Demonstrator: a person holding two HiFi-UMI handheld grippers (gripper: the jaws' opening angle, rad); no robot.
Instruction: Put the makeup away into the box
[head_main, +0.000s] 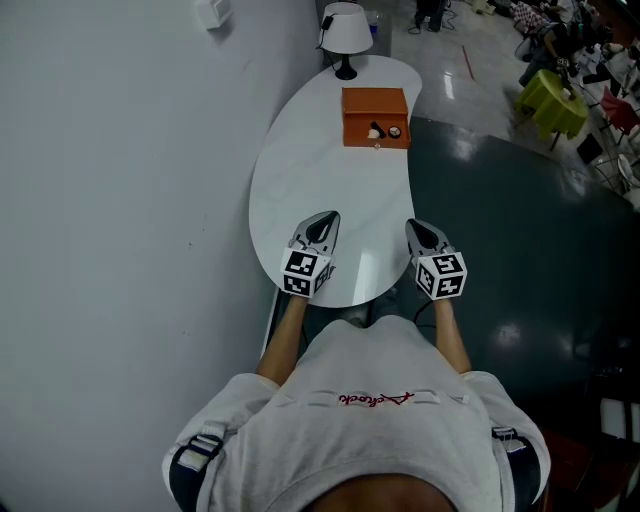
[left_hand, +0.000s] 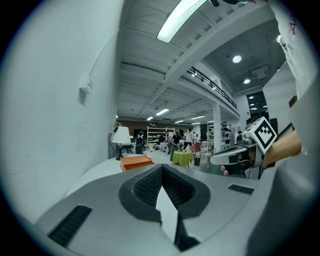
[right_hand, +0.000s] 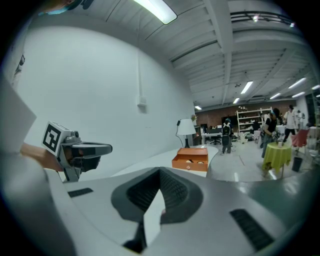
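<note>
Closest in, the person's pale sweatshirt (head_main: 370, 420) fills the bottom of the head view, and just past it both tools hover over the near edge of the white counter (head_main: 320, 170). The left gripper (head_main: 325, 218) has its fingers (left_hand: 145, 186) pressed together with nothing between them. The right gripper (head_main: 418, 226) is the same, its fingers (right_hand: 176, 192) shut and empty. They sit side by side but apart, both aimed up the counter.

Way up at the far end, just in front of the lamp (head_main: 345, 35), sits the orange box (head_main: 375, 105). Two small pieces of makeup (head_main: 376, 131) are lying inside its open front part, a pale one and a round dark one beside it. No loose makeup shows anywhere on the counter.

So the stowing looks finished, or very nearly. If anything remains it is closing the box, and that calls for a long reach forward, since the box is well apart from both grippers.

The trouble spots are these. The items are too small to name. Whether the box has a lid or a drawer I cannot tell. The counter's near edge is hidden under the grippers and the person's body.
</note>
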